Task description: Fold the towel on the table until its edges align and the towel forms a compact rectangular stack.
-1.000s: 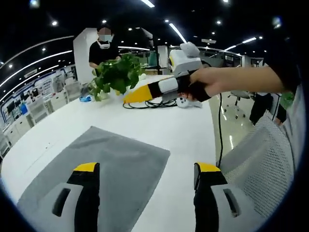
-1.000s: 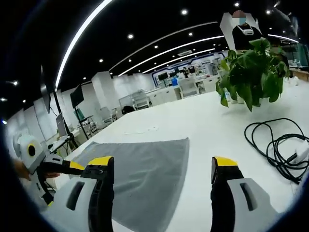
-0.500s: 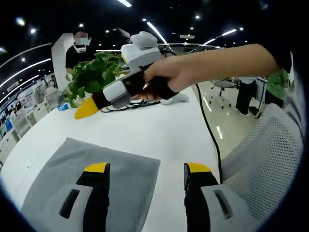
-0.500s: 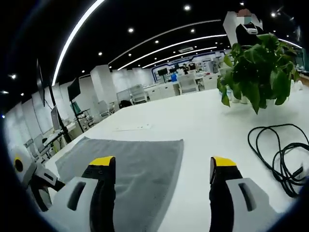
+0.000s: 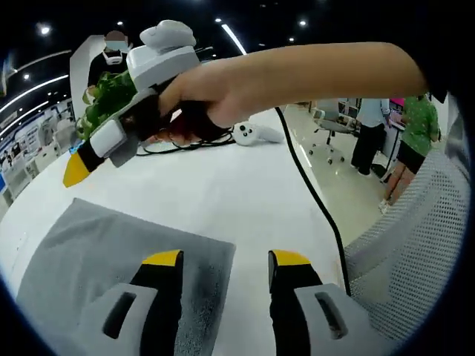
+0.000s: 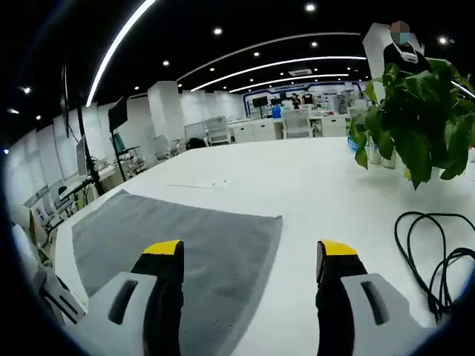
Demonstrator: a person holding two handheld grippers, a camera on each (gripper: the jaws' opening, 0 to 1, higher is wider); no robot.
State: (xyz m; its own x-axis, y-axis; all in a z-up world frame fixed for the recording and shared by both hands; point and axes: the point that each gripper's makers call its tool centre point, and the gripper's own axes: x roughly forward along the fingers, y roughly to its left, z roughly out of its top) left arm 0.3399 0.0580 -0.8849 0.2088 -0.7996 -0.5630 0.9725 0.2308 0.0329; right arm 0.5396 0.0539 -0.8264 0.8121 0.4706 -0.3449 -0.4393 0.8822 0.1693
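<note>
While the grey towel (image 5: pixel 111 252) lies spread flat and single-layered on the white table (image 5: pixel 245 193), no fold looks begun, so by these views the whole job is left: corners to be gripped, edges brought together, then a second fold for a compact stack. In the left gripper view the towel fills the lower left, its near right corner just under the left gripper (image 5: pixel 226 261), whose yellow-tipped jaws stand apart with nothing between them; the left jaw overlaps the cloth, the right jaw sits over bare table. Whether either tip touches the surface cannot be told. Above, the person's hand (image 5: pixel 223 89) carries the right gripper (image 5: pixel 78 169) across the view, its yellow tip hanging above the towel's far edge; seen side-on, its jaw gap cannot be read there. Behind it are a potted plant (image 5: pixel 111 93), a black cable (image 5: pixel 185 144) and a white controller (image 5: pixel 256 133), and a mesh chair (image 5: pixel 415 245) sits at right.

In the right gripper view the towel (image 6: pixel 171 237) stretches from the left toward centre, its right edge running between the jaws of the right gripper (image 6: pixel 249 256), which are held apart and empty. The towel's near edge is hidden below the gripper body, and its left corner is cut off. The leafy plant (image 6: pixel 415 119) and the coiled cable (image 6: pixel 438 252) lie well apart from the cloth at right.
</note>
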